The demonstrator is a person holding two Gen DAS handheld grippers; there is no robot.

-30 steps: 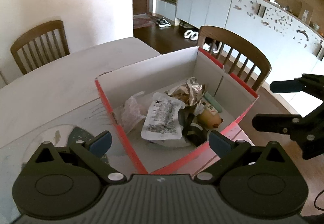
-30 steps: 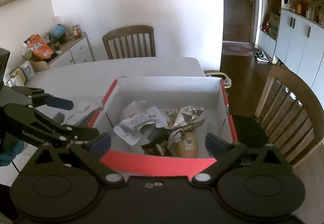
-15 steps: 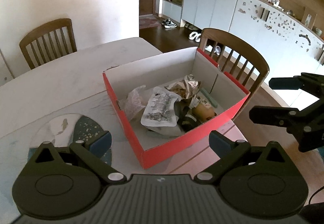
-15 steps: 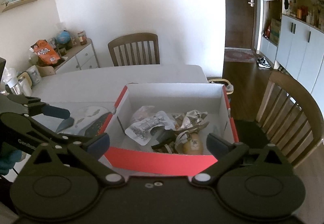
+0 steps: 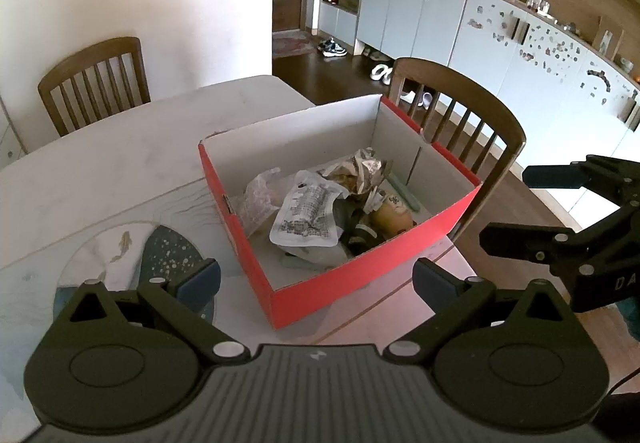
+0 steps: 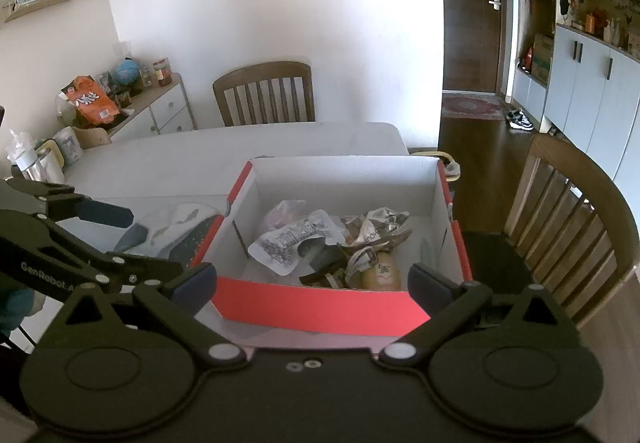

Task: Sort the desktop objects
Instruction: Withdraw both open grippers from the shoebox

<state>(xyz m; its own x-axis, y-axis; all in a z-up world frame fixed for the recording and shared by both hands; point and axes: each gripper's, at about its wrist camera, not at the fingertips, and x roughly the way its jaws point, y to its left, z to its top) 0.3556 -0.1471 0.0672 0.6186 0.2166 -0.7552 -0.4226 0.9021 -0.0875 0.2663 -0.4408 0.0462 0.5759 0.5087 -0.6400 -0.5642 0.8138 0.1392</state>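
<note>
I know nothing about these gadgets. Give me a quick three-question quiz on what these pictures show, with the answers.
1. True or false: the red cardboard box with a white inside holds several wrappers.
2. Which lies on top, nearest the box's middle? A) white printed plastic pouch B) crumpled silver foil wrapper C) small tan bottle
3. Fill in: both the left gripper and the right gripper have their jaws ____.

Key: 1 true; 2 A; 3 open, and holding nothing.
</note>
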